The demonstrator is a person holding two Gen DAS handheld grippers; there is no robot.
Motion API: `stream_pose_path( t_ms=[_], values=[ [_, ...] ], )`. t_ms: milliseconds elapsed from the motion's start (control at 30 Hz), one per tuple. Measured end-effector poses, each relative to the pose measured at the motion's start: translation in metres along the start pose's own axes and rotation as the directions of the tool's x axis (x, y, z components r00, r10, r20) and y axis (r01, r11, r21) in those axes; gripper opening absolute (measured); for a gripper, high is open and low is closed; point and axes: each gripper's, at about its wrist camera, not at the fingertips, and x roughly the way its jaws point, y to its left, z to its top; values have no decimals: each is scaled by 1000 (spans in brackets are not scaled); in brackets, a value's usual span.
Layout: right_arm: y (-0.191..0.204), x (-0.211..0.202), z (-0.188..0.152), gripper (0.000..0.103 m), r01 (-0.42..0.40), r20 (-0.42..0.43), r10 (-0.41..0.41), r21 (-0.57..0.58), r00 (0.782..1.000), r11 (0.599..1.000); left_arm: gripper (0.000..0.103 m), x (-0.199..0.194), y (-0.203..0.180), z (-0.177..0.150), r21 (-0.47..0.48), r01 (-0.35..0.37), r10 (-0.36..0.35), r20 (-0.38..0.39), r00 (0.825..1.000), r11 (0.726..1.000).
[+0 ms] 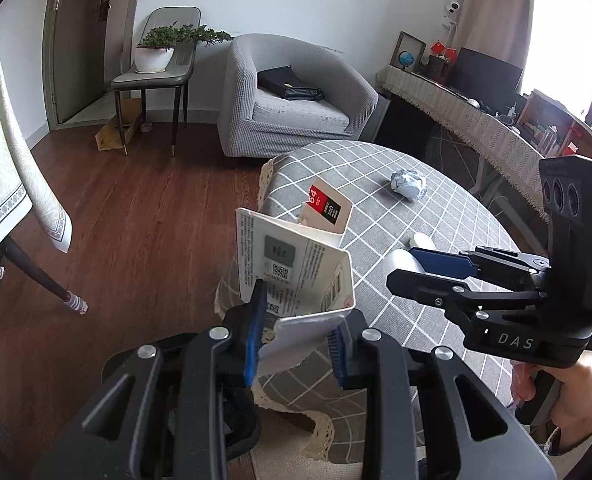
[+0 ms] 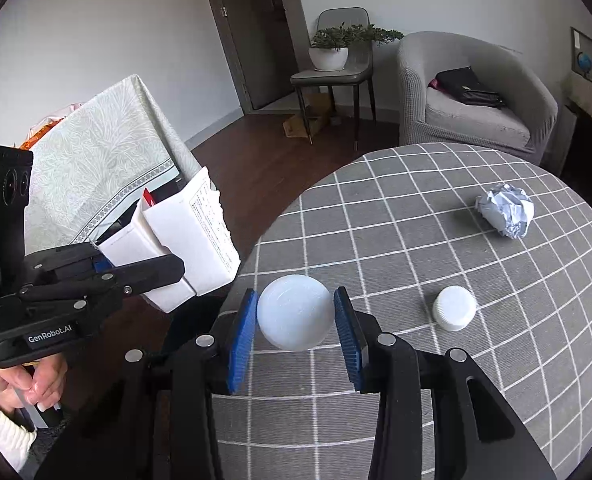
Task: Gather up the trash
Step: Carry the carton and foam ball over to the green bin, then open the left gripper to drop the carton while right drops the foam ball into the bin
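The left tool [image 1: 296, 340] holds a white box [image 1: 296, 276], squeezed between its blue pads [image 1: 256, 332]. The box is torn open and hangs just past the edge of the bench [image 2: 435, 208], over the floor [image 1: 136, 220].

The right tool [image 2: 294, 332] has its pads on both sides of a white bottle [image 2: 295, 312] and grips it. The bottle is over the bench, near the edge closest to the box; I cannot tell if it touches the cloth.

A small white cap [image 2: 454, 307] sits on the bench, near the bottle. A paper ball [image 2: 505, 210] lies on the bench, far from the box, toward the grey armchair [image 2: 475, 92].
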Motion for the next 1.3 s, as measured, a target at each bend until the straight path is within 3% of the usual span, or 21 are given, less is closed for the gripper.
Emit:
stream_pose_path(
  t_ms=[333,633,933,1200,1267,1300],
  values=[
    [47,20,-5,40,-37,-11,37,-8,999,999,30,-11,43,-36,-16,-48,47,-40,998,999],
    [80,46,-11,40,-64,-51,63,-30,997,997,30,9,90,-68,-66,-98,90,-127,988,993],
    [99,74,-13,40,-82,-103,77,-50,992,995,30,22,118,-91,-80,-133,112,-220,969,988],
    [105,97,-9,40,-88,-140,80,-50,987,995,31,44,140,-114,-70,-163,132,-325,936,984],
    [108,102,-9,40,-88,-149,79,-52,986,995,32,48,143,-120,-63,-165,134,-348,928,984],
    [110,104,-9,40,-89,-153,80,-53,985,995,40,48,142,-121,-58,-169,139,-351,926,984]
  ],
)
